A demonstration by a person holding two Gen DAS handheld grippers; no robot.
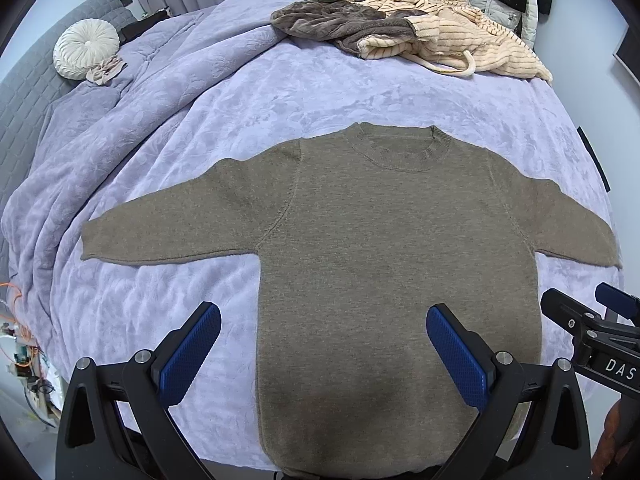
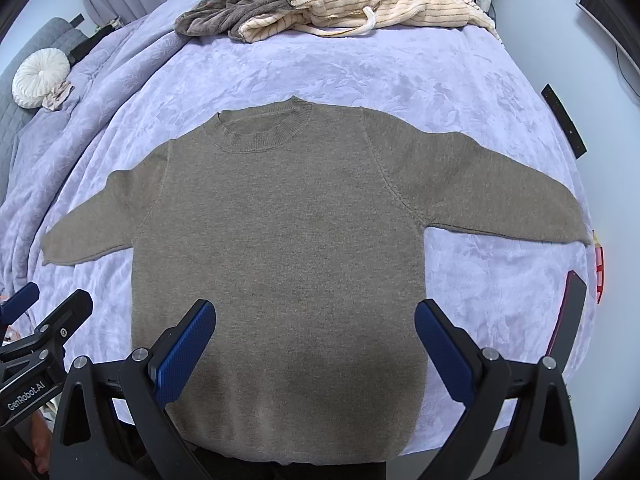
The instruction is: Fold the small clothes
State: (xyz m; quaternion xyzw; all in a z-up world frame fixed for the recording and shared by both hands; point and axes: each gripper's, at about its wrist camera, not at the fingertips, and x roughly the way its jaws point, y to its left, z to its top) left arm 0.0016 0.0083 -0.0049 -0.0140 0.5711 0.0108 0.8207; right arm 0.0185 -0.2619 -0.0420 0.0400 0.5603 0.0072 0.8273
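Observation:
A small olive-brown knit sweater (image 1: 380, 240) lies flat and face up on the lavender bedspread (image 1: 280, 92), sleeves spread out, collar at the far end. It also shows in the right wrist view (image 2: 288, 240). My left gripper (image 1: 323, 320) is open and empty, hovering above the sweater's lower left hem. My right gripper (image 2: 315, 316) is open and empty above the lower hem, and it shows at the right edge of the left wrist view (image 1: 592, 320). The left gripper shows at the left edge of the right wrist view (image 2: 44, 320).
A pile of brown fleece and cream striped clothes (image 1: 408, 36) lies at the far end of the bed. A round white cushion (image 1: 86, 48) sits at the far left by a grey sofa. The bedspread bunches in folds on the left.

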